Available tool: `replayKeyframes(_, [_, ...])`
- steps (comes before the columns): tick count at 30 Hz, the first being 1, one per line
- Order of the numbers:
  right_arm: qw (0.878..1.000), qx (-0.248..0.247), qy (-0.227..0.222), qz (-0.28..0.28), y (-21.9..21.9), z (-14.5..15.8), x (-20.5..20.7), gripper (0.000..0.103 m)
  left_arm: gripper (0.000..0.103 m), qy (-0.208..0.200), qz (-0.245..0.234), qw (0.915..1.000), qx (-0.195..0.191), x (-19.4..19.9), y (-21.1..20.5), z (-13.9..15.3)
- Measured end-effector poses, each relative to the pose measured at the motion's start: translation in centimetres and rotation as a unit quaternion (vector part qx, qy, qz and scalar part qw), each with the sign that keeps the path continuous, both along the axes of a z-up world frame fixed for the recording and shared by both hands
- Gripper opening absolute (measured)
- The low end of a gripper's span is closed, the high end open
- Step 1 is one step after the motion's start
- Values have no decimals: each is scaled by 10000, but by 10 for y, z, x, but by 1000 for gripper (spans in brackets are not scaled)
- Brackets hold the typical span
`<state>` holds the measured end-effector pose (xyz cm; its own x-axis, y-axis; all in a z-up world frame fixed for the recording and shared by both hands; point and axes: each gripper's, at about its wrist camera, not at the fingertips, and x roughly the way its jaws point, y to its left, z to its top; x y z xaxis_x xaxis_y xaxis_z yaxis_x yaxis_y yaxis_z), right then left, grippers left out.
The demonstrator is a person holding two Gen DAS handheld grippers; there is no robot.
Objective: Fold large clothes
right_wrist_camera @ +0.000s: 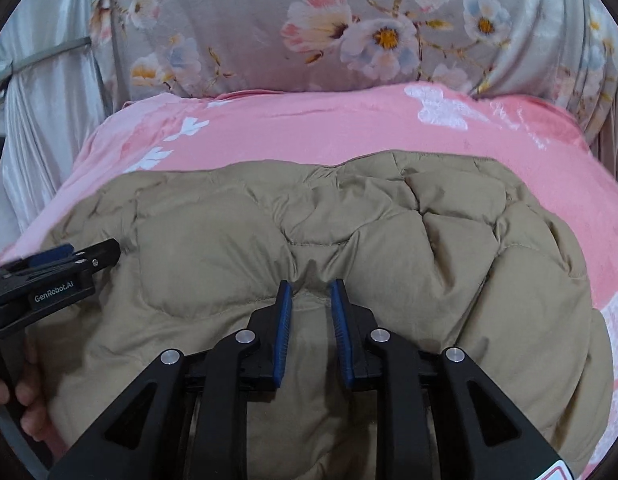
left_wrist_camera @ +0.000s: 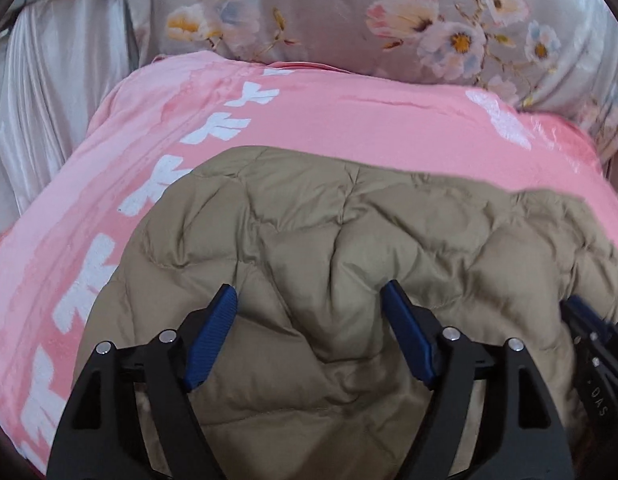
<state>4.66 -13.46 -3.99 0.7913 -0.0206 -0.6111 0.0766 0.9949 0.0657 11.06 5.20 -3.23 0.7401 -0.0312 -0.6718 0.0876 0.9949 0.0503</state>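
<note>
Tan quilted jacket lies on pink blanket; bare blanket rings its far edge and both sides, floral pillow beyond. Left tool spread wide over jacket's near fold. Right tool narrowed, pinching a jacket ridge.

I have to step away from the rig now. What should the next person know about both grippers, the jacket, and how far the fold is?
Left gripper: open wide, above the tan quilted jacket, holding nothing.
Right gripper: fingers close together around a small ridge of jacket fabric; whether it is truly pinched, I cannot tell.
Jacket: lies bunched and puffy on the pink blanket, floral bedding behind it.
Done: the jacket looks partly gathered, but no tidy fold shows.
Left: probably secure both grips, then fold and flatten it.
</note>
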Motion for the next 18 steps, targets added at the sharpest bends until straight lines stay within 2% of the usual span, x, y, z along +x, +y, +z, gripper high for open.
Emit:
replayKeyframes(2, [9996,-268,17,-63,7,-2,1,21,77,-94,-6,9997,237,-2,-7,-7])
replayKeyframes(4, [9995,-317,55,-74,8,-3,3,22,77,-265,64,9991,336,-6,-12,-13])
replayKeyframes(7, [9997,-236,94,-60,5,-5,4,22,77,-385,99,9986,341,-8,-13,-16])
replayKeyframes(18, [9997,-203,135,-58,5,-7,6,22,78,-339,84,9988,330,-6,-13,-19])
